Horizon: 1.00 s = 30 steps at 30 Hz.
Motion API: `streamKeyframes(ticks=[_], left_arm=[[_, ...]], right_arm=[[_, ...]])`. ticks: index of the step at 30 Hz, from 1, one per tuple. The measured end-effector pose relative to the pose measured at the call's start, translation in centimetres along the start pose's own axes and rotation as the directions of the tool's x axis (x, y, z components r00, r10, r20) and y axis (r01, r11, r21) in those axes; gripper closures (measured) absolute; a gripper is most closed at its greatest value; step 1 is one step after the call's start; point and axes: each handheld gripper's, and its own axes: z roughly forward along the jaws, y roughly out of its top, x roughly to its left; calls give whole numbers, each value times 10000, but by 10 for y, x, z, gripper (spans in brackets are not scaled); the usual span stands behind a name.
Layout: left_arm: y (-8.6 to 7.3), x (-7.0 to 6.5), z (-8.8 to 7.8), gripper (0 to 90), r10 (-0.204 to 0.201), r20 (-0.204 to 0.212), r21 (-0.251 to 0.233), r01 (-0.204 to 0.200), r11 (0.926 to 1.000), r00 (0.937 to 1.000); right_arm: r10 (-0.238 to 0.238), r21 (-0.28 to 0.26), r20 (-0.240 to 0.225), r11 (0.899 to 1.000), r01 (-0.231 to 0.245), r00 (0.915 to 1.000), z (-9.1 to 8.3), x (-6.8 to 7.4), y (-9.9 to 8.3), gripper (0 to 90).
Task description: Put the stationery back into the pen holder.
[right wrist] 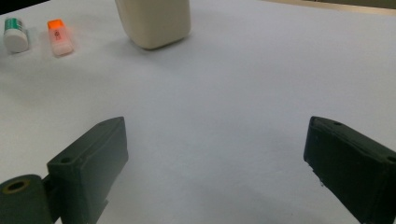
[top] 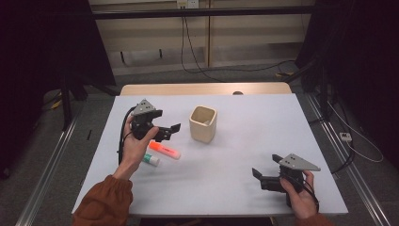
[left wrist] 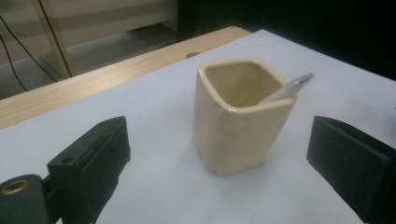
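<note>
Inspection of the high view finds the left claw [top: 175,128] held above the white surface [top: 244,155], just left of a cream ceramic cup [top: 203,123], with its jaws pointed toward that cup. We record the left claw as spread wide and gripping nothing; in the left gripper view its two black jaws stand far apart at the bottom corners, and the cup [left wrist: 240,116] sits between and beyond them, untouched. That cup stands upright near the middle of the surface, toward its far edge, and a pale, translucent pen-like item [left wrist: 289,87] leans inside it, its tip rising over the rim. We cannot tell what the item is. We note an orange highlighter [top: 164,150] lying flat near the left hand [top: 136,141], and a small white tube with green marking [top: 151,160] just beside it, on the near side. The right claw [top: 264,165] is held low over the near right part of the surface, well apart from the cup. Its jaws are likewise wide, with bare surface between them in the right gripper view, where the highlighter [right wrist: 60,37] and the tube [right wrist: 16,34] appear at upper left.
</note>
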Motion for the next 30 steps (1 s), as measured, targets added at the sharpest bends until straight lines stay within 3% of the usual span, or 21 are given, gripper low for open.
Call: streamKeyframes(ticks=[13, 16, 19, 30], left_arm=[[-14, -5, -15, 63, 196, -95, 248, -194, 9995, 9998], [-22, -4, -19, 67, 306, 32, 176, -306, 9994, 9995], [-31, -2, -19, 66, 469, 23, 448, -469, 9979, 9989], [-40, 6, -42, 79, 163, 74, 807, -169, 9966, 9998]], right_arm=[[-31, -71, -38, 10000, 31, 10000, -1, -1, 0, 54], [-71, -69, -39, 10000, 71, 10000, 0, 0, 0, 53], [-94, -24, -42, 10000, 94, 9999, 0, 0, 0, 53], [-154, -40, -91, 9999, 154, 9998, 0, 1, 0, 54]])
